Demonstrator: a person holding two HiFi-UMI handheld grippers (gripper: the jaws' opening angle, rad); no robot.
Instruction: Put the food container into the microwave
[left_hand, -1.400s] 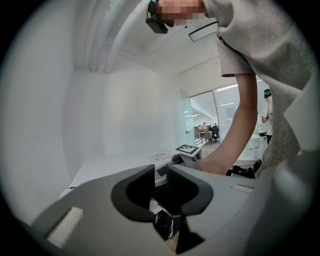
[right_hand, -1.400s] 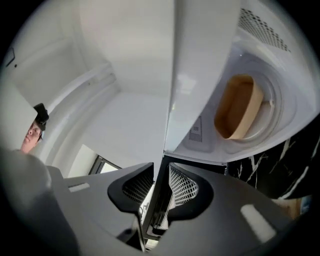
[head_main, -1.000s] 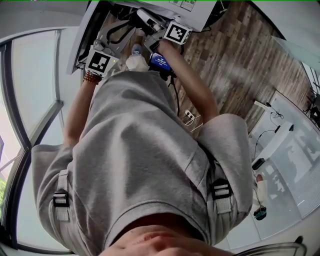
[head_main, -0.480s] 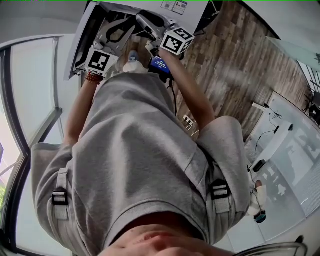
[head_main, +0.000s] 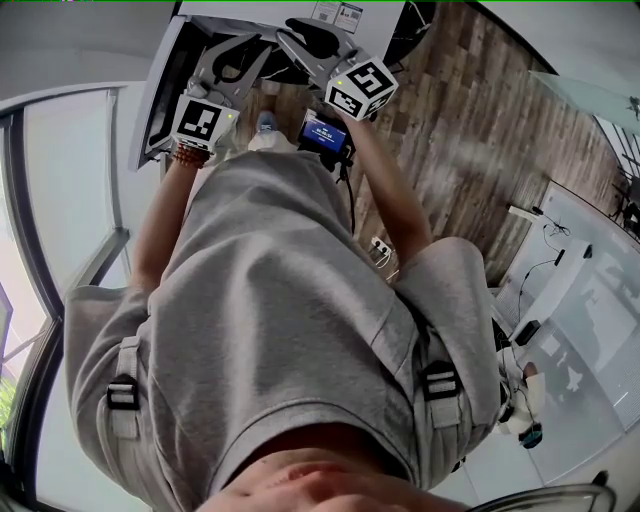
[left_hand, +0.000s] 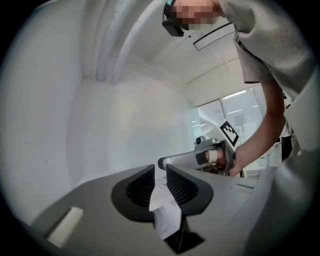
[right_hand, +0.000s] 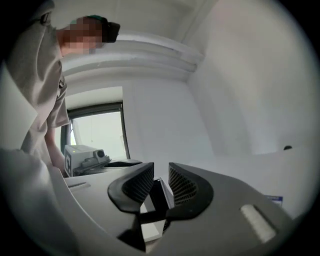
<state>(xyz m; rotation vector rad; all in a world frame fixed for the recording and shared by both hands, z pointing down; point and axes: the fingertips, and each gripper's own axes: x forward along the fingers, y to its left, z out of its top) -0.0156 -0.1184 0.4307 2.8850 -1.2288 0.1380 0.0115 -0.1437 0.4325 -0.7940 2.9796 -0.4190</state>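
Observation:
No food container and no microwave that I can make out shows in any view. In the head view both grippers are held out past a grey shirt (head_main: 290, 300), near the top edge. My left gripper (left_hand: 160, 176) points at a pale wall. Its jaws stand together with a thin slit and nothing between them. My right gripper (right_hand: 161, 179) points up at a white wall and ceiling, its jaws likewise drawn together and empty. Each gripper view catches the other gripper off to one side.
A white unit with printed labels (head_main: 345, 12) lies along the top of the head view, with a pale ledge (head_main: 158, 95) at the left. A wood floor (head_main: 470, 120) carries a power strip (head_main: 380, 243). A small blue screen (head_main: 325, 132) sits under the right gripper.
The right gripper has moved up and a little to the right, and its marker cube has turned. The left gripper has barely shifted.

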